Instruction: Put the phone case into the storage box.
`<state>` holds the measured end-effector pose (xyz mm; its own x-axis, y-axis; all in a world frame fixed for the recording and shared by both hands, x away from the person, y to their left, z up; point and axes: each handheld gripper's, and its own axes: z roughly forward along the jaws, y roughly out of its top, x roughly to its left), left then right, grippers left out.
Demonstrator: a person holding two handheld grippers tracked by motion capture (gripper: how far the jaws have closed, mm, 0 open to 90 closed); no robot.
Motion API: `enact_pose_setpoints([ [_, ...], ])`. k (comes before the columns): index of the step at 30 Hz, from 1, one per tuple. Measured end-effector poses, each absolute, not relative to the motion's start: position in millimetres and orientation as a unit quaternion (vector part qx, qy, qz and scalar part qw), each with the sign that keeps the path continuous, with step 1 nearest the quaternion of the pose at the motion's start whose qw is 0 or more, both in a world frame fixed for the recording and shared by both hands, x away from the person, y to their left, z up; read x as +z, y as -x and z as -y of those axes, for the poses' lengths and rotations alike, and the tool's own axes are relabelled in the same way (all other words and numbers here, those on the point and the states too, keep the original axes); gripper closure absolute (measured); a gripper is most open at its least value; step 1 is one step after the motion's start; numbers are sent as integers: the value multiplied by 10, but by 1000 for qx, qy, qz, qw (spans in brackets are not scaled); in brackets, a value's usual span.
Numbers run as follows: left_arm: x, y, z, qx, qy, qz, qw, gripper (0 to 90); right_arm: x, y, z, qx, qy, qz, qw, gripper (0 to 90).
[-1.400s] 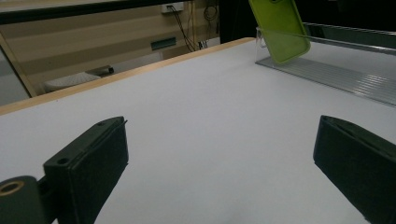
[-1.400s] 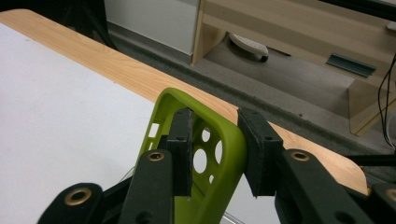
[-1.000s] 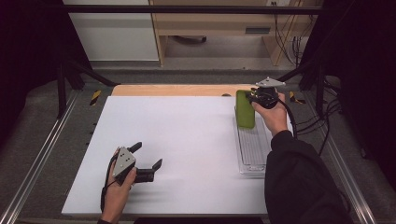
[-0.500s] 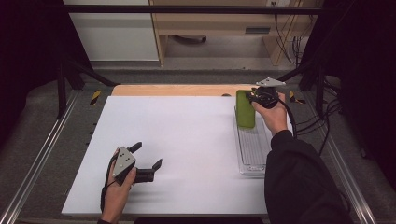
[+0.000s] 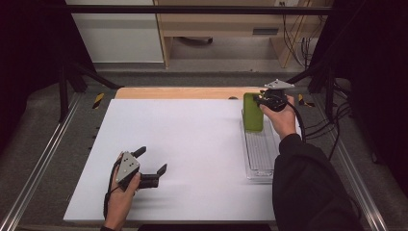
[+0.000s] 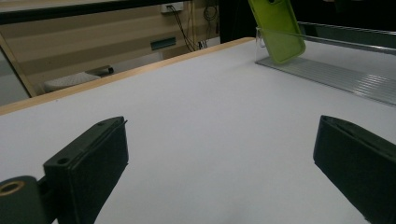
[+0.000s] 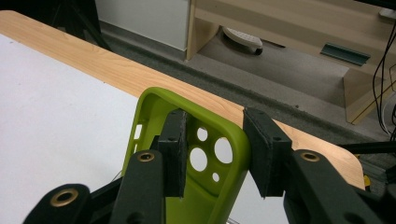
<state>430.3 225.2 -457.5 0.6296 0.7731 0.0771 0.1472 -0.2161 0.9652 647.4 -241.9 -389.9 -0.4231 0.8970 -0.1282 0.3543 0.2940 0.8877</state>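
The green case (image 5: 252, 112) stands tilted in the far end of the clear tray (image 5: 260, 156), so placing looks nearly done; what is left is to let go and draw back. The right gripper (image 7: 215, 154) has just been opening: one jaw sits inside the case, the other outside its top edge with a gap (no longer a firm pinch). That hand reaches forward, level. The left gripper (image 5: 149, 168) rests on the table (image 5: 192, 144), jaws wide, nothing between.
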Motion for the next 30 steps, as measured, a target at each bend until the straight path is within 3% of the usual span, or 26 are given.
enact_pose_setpoints([
  [15, -4575, -4303, -2253, 291, -723, -318, 540, 28, -3912, -6496, 2422, 412, -440, -727, 330, 528],
  [22, -4574, -4303, -2255, 291, -723, -318, 540, 28, -3912, -6510, 2426, 403, -473, -713, 325, 215],
  [30, -4574, -4304, -2254, 291, -723, -318, 540, 28, -3896, -6497, 2417, 411, -483, -709, 310, 124],
])
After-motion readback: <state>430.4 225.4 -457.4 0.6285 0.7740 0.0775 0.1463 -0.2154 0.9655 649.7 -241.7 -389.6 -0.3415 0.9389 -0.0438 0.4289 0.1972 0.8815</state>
